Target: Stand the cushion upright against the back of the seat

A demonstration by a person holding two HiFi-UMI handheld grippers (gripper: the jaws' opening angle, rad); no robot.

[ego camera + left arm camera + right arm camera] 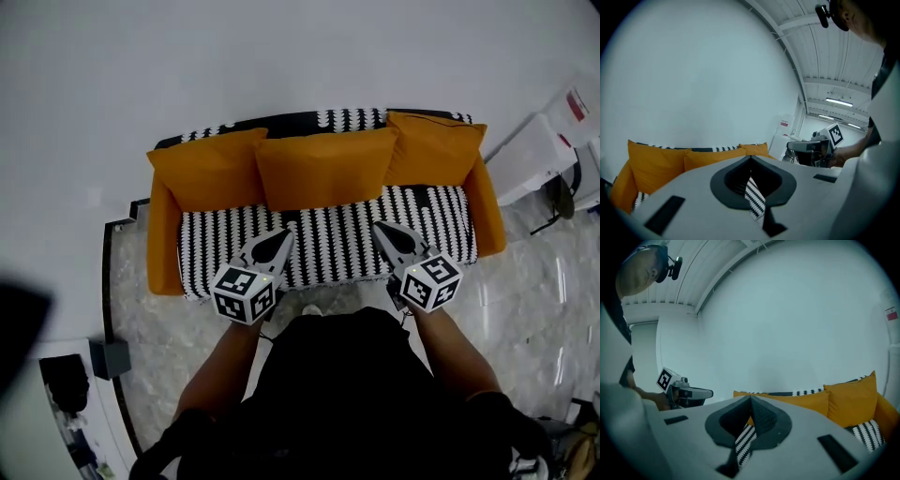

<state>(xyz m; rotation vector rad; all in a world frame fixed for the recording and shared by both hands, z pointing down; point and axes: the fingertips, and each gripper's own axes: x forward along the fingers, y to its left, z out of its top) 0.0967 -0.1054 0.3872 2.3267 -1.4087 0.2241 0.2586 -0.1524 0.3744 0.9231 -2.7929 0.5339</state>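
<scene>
A person is standing at the front edge of the sofa seat (328, 251), holding a two-jaw gripper in each hand. The left forearm (228, 364) and the right forearm (452, 352) are both reaching forward from the body toward that seat. The left gripper (279, 236) is hovering over the left half of the seat's front part, its tip angling in toward the seat's middle. The right gripper (382, 229) is mirroring it over the right half. Both are pointing slightly downward. Each gripper's jaws are pressing together with nothing between them.
</scene>
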